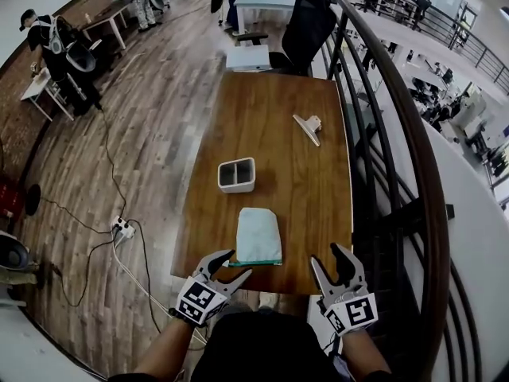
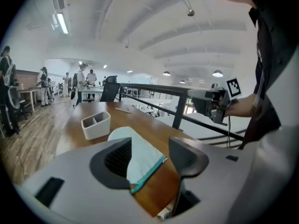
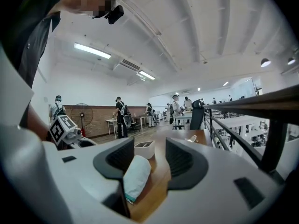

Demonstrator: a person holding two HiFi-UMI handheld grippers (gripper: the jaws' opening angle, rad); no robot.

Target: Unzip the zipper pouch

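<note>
The pale zipper pouch point(image 1: 259, 234) lies at the table's point(image 1: 262, 118) near edge. Its long axis points away from the person, and the teal zipper point(image 1: 254, 263) runs along the near short side. The left gripper point(image 1: 238, 263) is at the zipper corner and the right gripper point(image 1: 326, 255) is well apart from it; both have their jaws apart and empty. Beyond the pouch the table is free up to a white divided box point(image 1: 237, 174). The left gripper view shows the whole zipper line, the right gripper view only its end.

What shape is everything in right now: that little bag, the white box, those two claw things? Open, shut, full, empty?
zipper pouch: lying flat on the table, zipper looks fully shut.
left gripper: open, jaws at the pouch's near left corner, not pinching it.
right gripper: open, empty, to the right of the pouch.
white box: upright, both compartments look empty.
white tool: lying flat, nothing touching it.
</note>
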